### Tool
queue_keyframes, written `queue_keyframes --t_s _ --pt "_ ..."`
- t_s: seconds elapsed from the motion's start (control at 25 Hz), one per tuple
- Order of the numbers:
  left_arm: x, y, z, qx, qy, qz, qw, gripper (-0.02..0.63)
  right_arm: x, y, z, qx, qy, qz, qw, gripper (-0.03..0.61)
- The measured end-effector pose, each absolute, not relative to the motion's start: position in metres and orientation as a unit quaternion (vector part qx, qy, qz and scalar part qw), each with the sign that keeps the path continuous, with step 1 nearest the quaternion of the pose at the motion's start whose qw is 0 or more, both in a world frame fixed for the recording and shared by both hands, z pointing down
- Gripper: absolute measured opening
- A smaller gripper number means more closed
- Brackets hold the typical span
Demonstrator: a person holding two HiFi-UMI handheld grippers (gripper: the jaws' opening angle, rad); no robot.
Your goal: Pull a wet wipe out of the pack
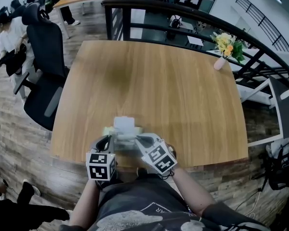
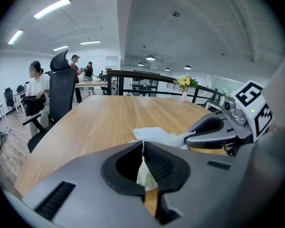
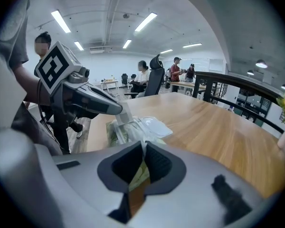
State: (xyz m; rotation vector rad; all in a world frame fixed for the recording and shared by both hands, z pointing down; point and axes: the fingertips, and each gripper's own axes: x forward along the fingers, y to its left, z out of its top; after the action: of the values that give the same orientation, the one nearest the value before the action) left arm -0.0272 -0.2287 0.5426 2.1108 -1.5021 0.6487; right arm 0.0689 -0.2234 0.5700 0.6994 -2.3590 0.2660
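Note:
The wet wipe pack (image 1: 124, 129), pale with green print and a white lid flap raised, lies on the wooden table (image 1: 154, 81) near its front edge. My left gripper (image 1: 111, 139) is shut on the pack's left end; in the left gripper view a strip of the pack's film (image 2: 145, 172) is pinched between the pads of my left gripper (image 2: 142, 146). My right gripper (image 1: 138, 139) is shut on the pack's right end, with film (image 3: 140, 170) caught in the right gripper (image 3: 143, 148). Each gripper view shows the other gripper at the pack (image 3: 137, 127).
A black office chair (image 1: 43, 71) stands off the table's left side. A pink vase with flowers (image 1: 222, 52) sits at the far right corner. A dark railing (image 1: 183, 13) runs behind the table. People sit and stand at desks far left.

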Motion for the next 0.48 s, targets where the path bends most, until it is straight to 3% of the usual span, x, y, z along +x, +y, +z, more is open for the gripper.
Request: queue_keyframes --t_s 0.48 --pt "-0.0231 -0.2235 0.5443 0.768 -0.544 0.24 0.238 0.025 0.0787 -0.2198 0.5691 0.277 -0.897 0.097 0.329 0.032"
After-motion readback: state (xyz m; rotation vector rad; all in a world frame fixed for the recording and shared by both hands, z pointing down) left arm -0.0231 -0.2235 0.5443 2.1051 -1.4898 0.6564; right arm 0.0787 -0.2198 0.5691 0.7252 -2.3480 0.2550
